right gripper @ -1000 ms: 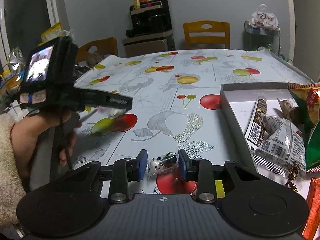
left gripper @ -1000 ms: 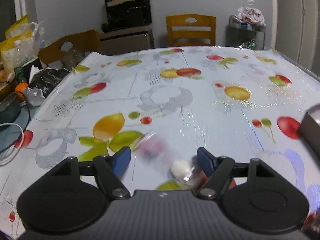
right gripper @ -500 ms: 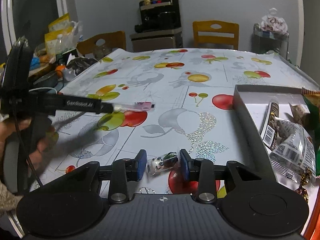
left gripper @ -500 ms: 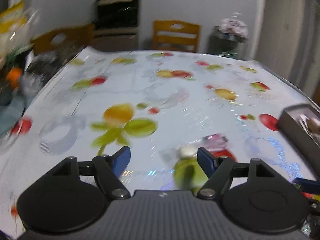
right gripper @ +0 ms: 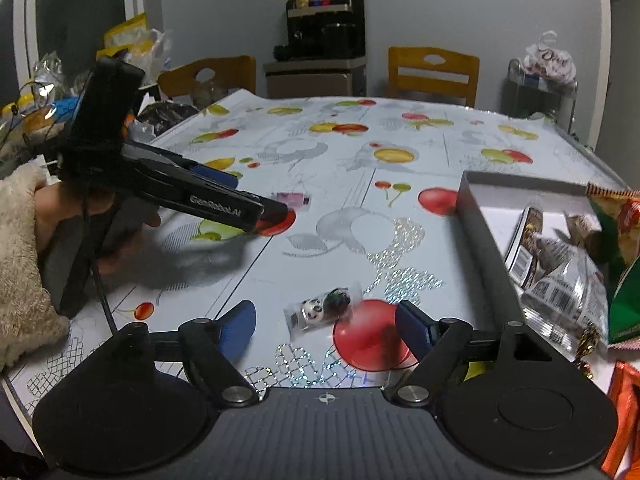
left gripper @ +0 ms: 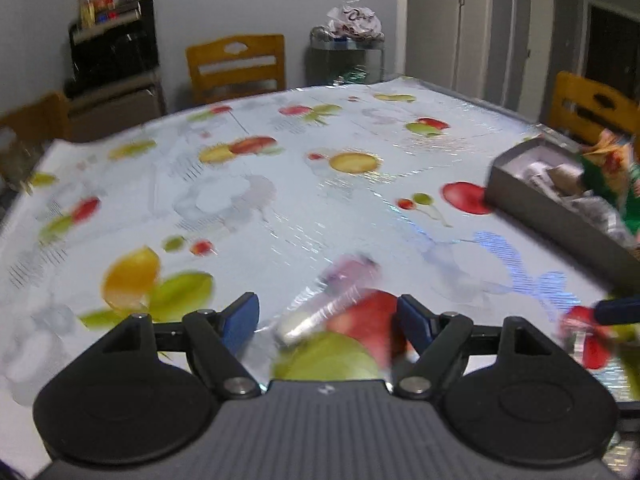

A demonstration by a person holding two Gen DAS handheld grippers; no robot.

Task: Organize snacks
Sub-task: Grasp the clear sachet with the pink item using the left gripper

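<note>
A pink-wrapped candy [left gripper: 344,288] lies on the fruit-print tablecloth between the open jaws of my left gripper [left gripper: 327,320]; it also shows in the right wrist view [right gripper: 292,201], just past the left gripper's fingertips [right gripper: 276,211]. My right gripper [right gripper: 325,326] is open, with a small panda-print candy [right gripper: 322,310] lying on the cloth between its fingers. A grey box [right gripper: 478,216] of wrapped snacks [right gripper: 560,276] stands at the right, also in the left wrist view [left gripper: 556,216].
A green chip bag [right gripper: 624,248] leans in the box. An orange packet [right gripper: 624,412] lies at the near right. Wooden chairs [right gripper: 434,70] stand at the table's far side. Clutter and bags [right gripper: 128,46] sit beyond the left edge.
My right gripper has opened and let go of the panda candy, which now lies on the cloth. My left gripper has swung right and closed in on the pink candy.
</note>
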